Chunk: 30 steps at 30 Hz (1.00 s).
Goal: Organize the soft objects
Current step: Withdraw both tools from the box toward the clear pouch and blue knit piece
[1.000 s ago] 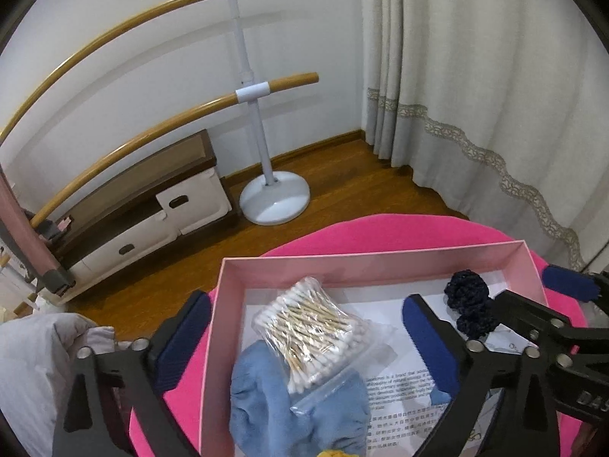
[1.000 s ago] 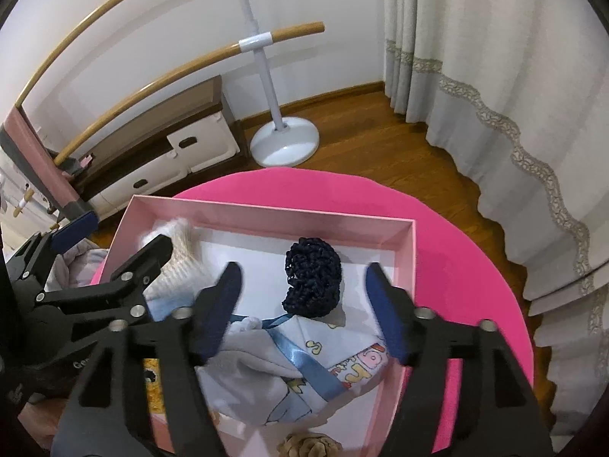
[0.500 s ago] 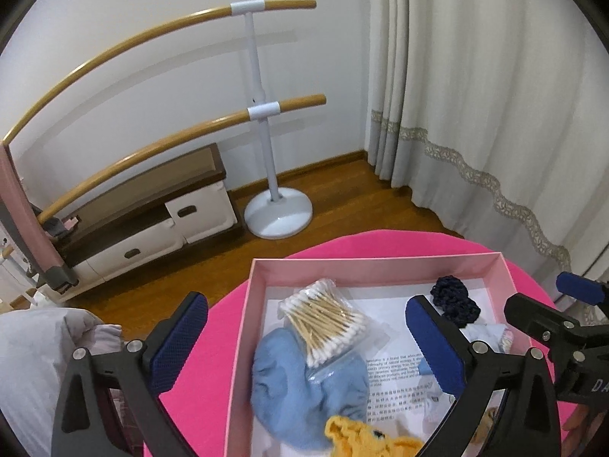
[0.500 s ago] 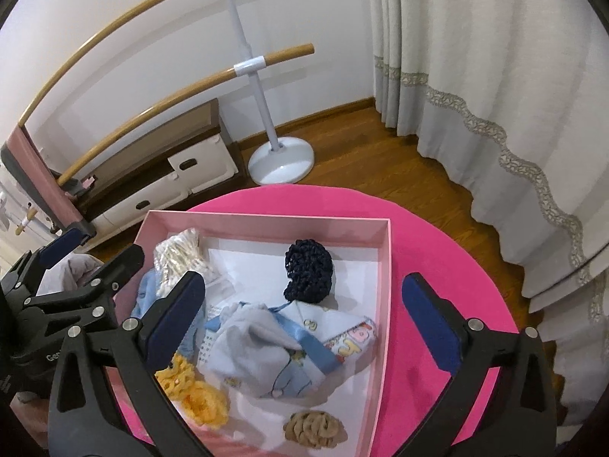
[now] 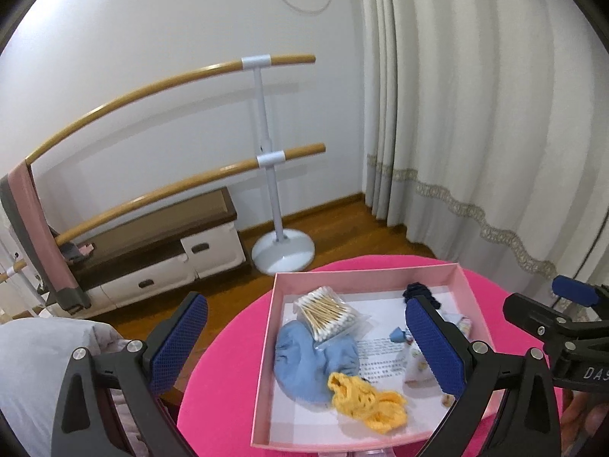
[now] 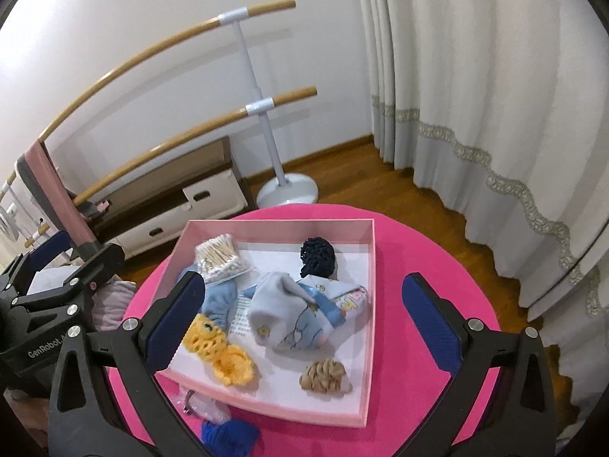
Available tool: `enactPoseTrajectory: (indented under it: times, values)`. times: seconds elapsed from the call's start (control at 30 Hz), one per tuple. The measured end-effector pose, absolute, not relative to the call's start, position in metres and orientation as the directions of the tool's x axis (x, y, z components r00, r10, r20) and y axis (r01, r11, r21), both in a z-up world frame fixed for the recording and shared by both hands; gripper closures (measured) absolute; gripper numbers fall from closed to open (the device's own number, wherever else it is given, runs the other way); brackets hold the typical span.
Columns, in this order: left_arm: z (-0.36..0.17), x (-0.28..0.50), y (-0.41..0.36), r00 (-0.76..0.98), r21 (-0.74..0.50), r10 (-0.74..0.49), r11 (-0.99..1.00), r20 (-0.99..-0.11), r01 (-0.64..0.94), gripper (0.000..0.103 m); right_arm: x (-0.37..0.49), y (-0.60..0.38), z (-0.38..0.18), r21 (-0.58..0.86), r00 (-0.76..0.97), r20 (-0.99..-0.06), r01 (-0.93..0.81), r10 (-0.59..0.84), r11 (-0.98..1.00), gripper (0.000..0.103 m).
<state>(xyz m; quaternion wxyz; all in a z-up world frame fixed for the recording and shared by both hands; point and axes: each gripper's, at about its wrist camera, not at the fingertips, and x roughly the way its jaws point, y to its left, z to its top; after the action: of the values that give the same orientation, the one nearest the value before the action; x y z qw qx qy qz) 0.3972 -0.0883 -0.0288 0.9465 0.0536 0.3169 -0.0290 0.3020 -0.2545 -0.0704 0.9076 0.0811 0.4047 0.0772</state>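
We see a ballet barre behind; pink box w/ navy scrunchie sits below our right gripper, jaws wide apart, nothing between.

A double wooden barre on a white stand rises beside a low brown-topped drawer cabinet. Cream curtains hang over the wooden floor.

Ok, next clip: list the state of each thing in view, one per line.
Left gripper: open, empty, above the box.
Right gripper: open, empty.
Pink box: lidless, on the pink table.
Swab pack: sealed, in the box, partly on the blue cloth.
Navy scrunchie: in the box.
Printed cloth: crumpled, in the box.
Yellow knit: in the box.
Beige scrunchie: in the box.
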Motion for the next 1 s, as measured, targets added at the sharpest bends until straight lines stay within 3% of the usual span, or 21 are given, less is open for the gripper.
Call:
enactPoseTrajectory:
  times: [0.53, 1.0]
  values:
    - [-0.038, 0.217, -0.045, 0.875, 0.029, -0.022, 0.999, -0.483, 0.041, 0.0, 0.175, -0.251, -0.031, 0.169, 0.8, -0.58, -0.064, 0.152, 0.984, 0.0]
    - [-0.058, 0.104, -0.041, 0.879, 0.005, -0.023, 1.0, -0.477, 0.029, 0.0, 0.085, -0.244, -0.027, 0.146, 0.85, -0.512, -0.054, 0.122, 0.988, 0.0]
